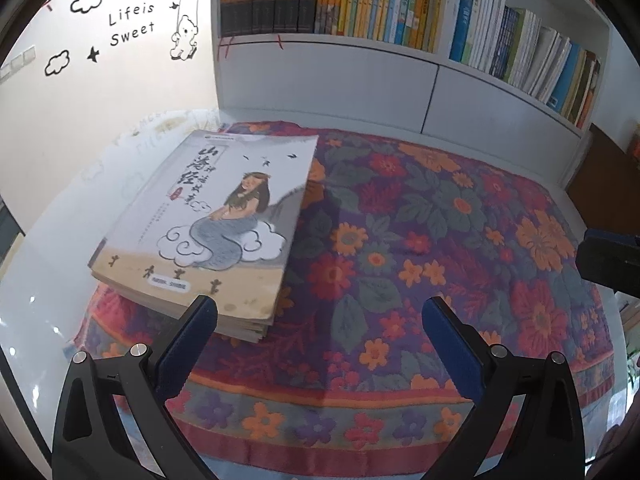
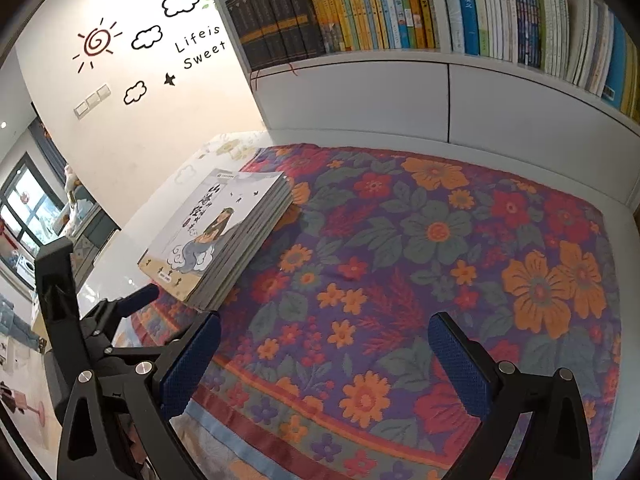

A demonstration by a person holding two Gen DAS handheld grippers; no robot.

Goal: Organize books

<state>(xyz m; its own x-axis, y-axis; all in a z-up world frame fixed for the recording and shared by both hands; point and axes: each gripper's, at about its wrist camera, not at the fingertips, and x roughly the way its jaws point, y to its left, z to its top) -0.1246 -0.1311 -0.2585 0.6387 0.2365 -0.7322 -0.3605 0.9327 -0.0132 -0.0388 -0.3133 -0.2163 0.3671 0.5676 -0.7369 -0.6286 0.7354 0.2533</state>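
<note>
A stack of several thin books (image 1: 208, 224) lies flat on the left part of the floral cloth (image 1: 440, 240); its top cover shows a mermaid-like figure on a cloud. My left gripper (image 1: 320, 312) hovers open just in front of the stack's near right corner, nothing between its fingers. In the right wrist view the same stack (image 2: 224, 236) lies ahead to the left. My right gripper (image 2: 324, 330) is open over the bare cloth (image 2: 440, 260), right of the stack. The left gripper (image 2: 116, 308) shows there at lower left.
A white bookcase (image 1: 360, 76) stands behind the table, its shelf packed with upright books (image 1: 360, 0): dark volumes at left, yellow and blue ones to the right. A wall with cloud stickers (image 1: 84, 0) is at left. The right gripper's body (image 1: 612, 264) shows at the right edge.
</note>
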